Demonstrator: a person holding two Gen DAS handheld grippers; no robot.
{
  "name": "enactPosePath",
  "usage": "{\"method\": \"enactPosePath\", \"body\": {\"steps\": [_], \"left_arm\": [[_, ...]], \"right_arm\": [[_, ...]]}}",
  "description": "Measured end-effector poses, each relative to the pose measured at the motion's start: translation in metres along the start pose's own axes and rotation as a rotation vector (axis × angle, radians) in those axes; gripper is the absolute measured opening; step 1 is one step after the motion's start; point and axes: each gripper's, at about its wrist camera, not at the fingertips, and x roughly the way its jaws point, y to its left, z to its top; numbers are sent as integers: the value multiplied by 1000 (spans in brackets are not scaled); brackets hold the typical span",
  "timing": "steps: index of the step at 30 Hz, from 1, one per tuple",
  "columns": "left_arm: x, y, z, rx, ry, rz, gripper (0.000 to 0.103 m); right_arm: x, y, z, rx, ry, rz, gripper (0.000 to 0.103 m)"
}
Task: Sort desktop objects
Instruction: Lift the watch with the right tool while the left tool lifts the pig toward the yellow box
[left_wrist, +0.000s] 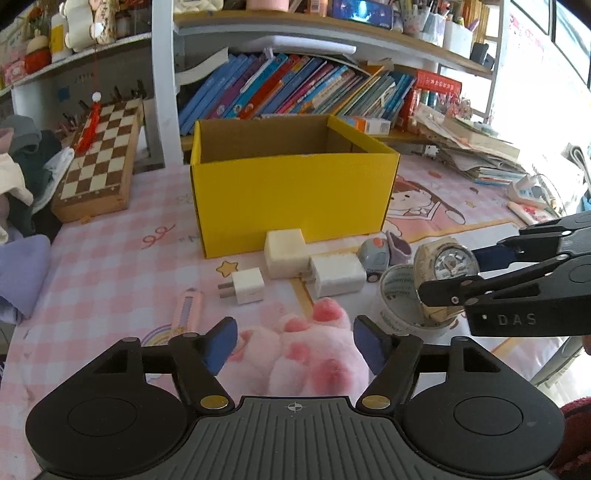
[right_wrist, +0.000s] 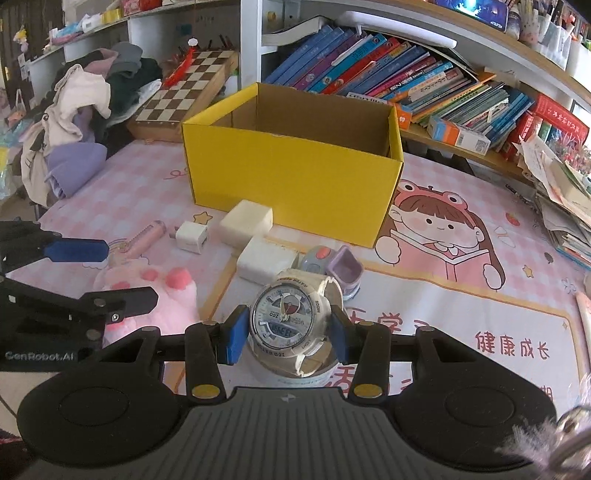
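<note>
My right gripper (right_wrist: 287, 328) is clamped on the white watch (right_wrist: 290, 320), blue pads pressed to either side of the case, dial facing the camera; the watch sits just above the roll of tape (right_wrist: 291, 376), strap hanging into the roll's opening; whether strap and roll touch I cannot tell. From the left wrist view the same watch (left_wrist: 445, 275) shows held upright between the right gripper's (left_wrist: 476, 271) fingers, over the tape (left_wrist: 400, 302).

My left gripper (left_wrist: 295, 345) is spread wide, holding nothing; its pads stand to either side of the pink plush paw (left_wrist: 317, 354), which lies on the pink checked mat (left_wrist: 110, 266); contact unclear.

The yellow box (left_wrist: 291, 192) stands open at mid-table; from what shows, its inside looks bare brown card. Against its front wall: a cream block charger (left_wrist: 286, 253); beside that a larger white charger (left_wrist: 338, 275), the two touching; a small white plug (left_wrist: 245, 285) just left of them, prongs pointing left. A pink pen-like item (left_wrist: 188, 308) lies left of the paw. A small grey toy car (left_wrist: 373, 254) and a lilac cup-shaped piece (left_wrist: 399, 245) sit between the chargers and the watch.

Chessboard (left_wrist: 99, 155) at the back left, leaning against the shelf; slanted books (left_wrist: 288, 88) behind the box; heap of clothes (right_wrist: 85, 122) at the far left.
</note>
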Motion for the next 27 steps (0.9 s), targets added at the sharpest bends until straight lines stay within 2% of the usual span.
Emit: {"method": "enactPosePath", "body": {"steps": [5,15,18,27], "left_arm": [[5,-4,-4,20,42,0,75],[16,-16,-9,98,72,55,87],[21,-19,-9,115,97,76,94],[31,-22,-14,169,117,133,96]], "right_arm": [[1,0,-1,-6,7,3,43],[4,0,-4,-34,42,19,43],[1,-1,-4,-38,27,20,43],[-16,1,-2,-63,-67,3,43]]}}
